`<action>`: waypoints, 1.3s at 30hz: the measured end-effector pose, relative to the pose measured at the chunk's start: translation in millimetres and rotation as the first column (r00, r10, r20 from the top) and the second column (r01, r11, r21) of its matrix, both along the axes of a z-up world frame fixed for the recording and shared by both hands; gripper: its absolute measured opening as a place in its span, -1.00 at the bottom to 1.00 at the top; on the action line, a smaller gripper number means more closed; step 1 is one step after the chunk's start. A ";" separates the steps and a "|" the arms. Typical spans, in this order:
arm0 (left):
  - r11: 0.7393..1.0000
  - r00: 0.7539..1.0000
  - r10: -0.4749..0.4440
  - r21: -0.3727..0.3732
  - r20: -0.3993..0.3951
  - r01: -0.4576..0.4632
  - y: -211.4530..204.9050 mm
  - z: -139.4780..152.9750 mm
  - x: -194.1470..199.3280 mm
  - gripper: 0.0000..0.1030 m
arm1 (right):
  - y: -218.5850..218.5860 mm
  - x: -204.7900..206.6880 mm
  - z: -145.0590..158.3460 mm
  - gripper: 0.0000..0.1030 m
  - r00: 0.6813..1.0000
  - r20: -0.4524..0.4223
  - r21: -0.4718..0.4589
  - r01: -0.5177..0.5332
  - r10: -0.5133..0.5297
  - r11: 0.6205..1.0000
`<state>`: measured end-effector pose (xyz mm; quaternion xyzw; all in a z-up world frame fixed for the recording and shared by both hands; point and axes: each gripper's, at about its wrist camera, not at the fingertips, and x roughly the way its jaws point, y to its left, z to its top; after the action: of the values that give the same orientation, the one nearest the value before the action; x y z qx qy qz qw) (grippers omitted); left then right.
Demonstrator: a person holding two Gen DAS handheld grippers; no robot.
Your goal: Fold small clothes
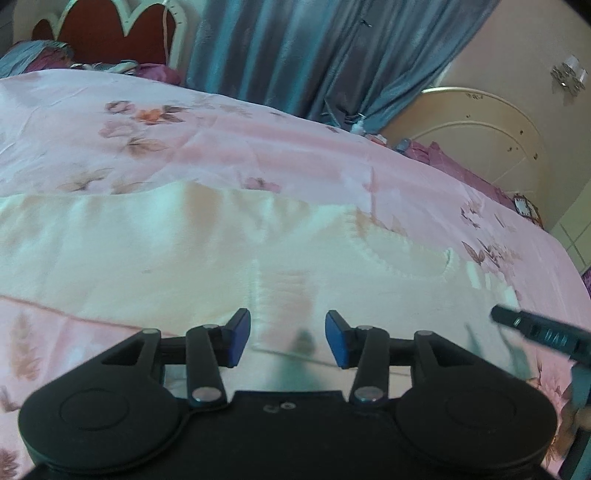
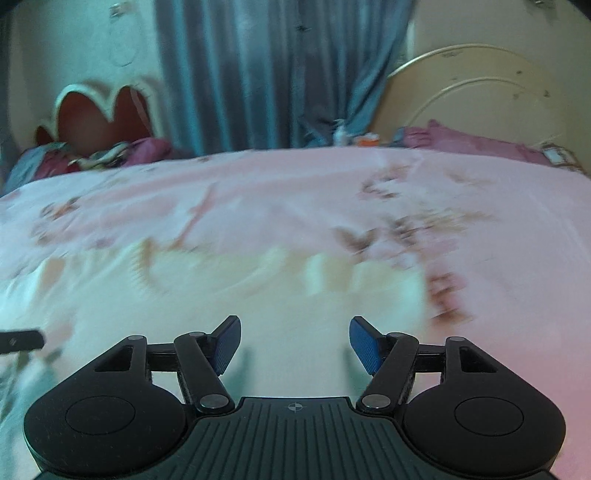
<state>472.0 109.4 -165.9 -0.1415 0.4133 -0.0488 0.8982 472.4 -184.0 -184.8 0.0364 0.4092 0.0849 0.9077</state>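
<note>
A cream-white small garment (image 1: 155, 251) lies spread flat on the pink floral bedspread (image 1: 221, 147). My left gripper (image 1: 288, 338) is open and empty, low over the garment's near edge. The right gripper's tip shows at the right edge of the left wrist view (image 1: 535, 328). In the blurred right wrist view, the garment (image 2: 280, 295) lies ahead of my right gripper (image 2: 295, 343), which is open and empty just above the cloth. The left gripper's tip shows at that view's left edge (image 2: 22, 339).
A red headboard with white trim (image 1: 110, 33) and pillows (image 1: 44, 55) stand at the far left. Blue curtains (image 1: 314, 55) hang behind the bed. A cream footboard (image 1: 480, 129), purple bedding (image 1: 461, 166) and a small bottle (image 1: 358, 125) are at the far right.
</note>
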 end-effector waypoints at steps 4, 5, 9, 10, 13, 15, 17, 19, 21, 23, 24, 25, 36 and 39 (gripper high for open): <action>0.998 0.998 0.068 -0.012 -0.010 -0.068 32.4 2.2 -10.8 -0.06 | 39.4 -11.4 -8.2 0.27 0.998 -0.007 0.026 -0.069 0.070 0.997; 0.996 0.996 0.088 -0.013 -0.012 -0.088 42.2 2.5 -13.3 -0.06 | 49.1 -12.9 -9.3 0.27 0.996 -0.006 0.027 -0.088 0.088 0.996; 0.986 0.986 0.165 -0.024 -0.025 -0.166 79.1 3.0 -22.0 -0.06 | 85.9 -16.2 -10.5 0.27 0.989 0.002 0.043 -0.147 0.147 0.988; 0.982 0.982 0.186 -0.026 -0.029 -0.186 89.2 2.5 -23.9 -0.06 | 94.7 -16.0 -10.2 0.27 0.987 0.005 0.045 -0.160 0.160 0.986; 0.969 0.969 0.244 -0.032 -0.041 -0.245 118.1 1.3 -28.1 -0.06 | 115.5 -12.1 -8.9 0.27 0.983 0.014 0.060 -0.186 0.186 0.981; 0.958 0.958 0.283 -0.041 -0.051 -0.285 136.7 -0.3 -31.2 -0.06 | 130.7 -10.8 -8.8 0.27 0.979 0.017 0.064 -0.203 0.202 0.977; 0.944 0.945 0.323 -0.053 -0.059 -0.326 154.4 -2.1 -34.3 -0.06 | 142.7 -9.0 -9.3 0.27 0.977 0.018 0.070 -0.215 0.214 0.974; 0.925 0.926 0.370 -0.069 -0.069 -0.375 174.4 -4.8 -38.2 -0.06 | 153.3 -7.2 -9.1 0.27 0.975 0.022 0.079 -0.222 0.221 0.972; 0.902 0.906 0.418 -0.084 -0.073 -0.423 191.0 -6.7 -41.4 -0.06 | 162.1 -5.7 -9.2 0.27 0.973 0.027 0.081 -0.230 0.228 0.970; 0.877 0.882 0.466 -0.095 -0.073 -0.471 208.6 -9.6 -43.9 -0.06 | 168.9 -3.7 -10.3 0.27 0.972 0.028 0.080 -0.235 0.234 0.969; 0.862 0.868 0.490 -0.104 -0.075 -0.496 217.9 -11.3 -44.8 -0.06 | 171.9 -3.1 -11.2 0.27 0.972 0.027 0.079 -0.235 0.233 0.969; 0.849 0.856 0.511 -0.112 -0.076 -0.517 226.2 -13.1 -45.0 -0.06 | 174.1 -1.8 -12.8 0.27 0.972 0.025 0.079 -0.233 0.232 0.969; 0.716 0.765 0.640 -0.306 -0.071 -0.628 285.9 -40.3 -36.7 -0.58 | 184.3 7.0 -36.1 0.27 0.973 -0.038 -0.006 -0.229 0.228 0.973; 0.696 0.749 0.658 -0.319 -0.075 -0.643 291.4 -46.4 -36.5 -0.75 | 181.6 6.0 -31.5 0.27 0.975 -0.029 0.005 -0.219 0.219 0.976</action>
<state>435.6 400.8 -212.3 -0.4232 0.3021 0.2012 0.8302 478.4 -2.4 -216.4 -0.0071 0.4239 0.1843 0.8867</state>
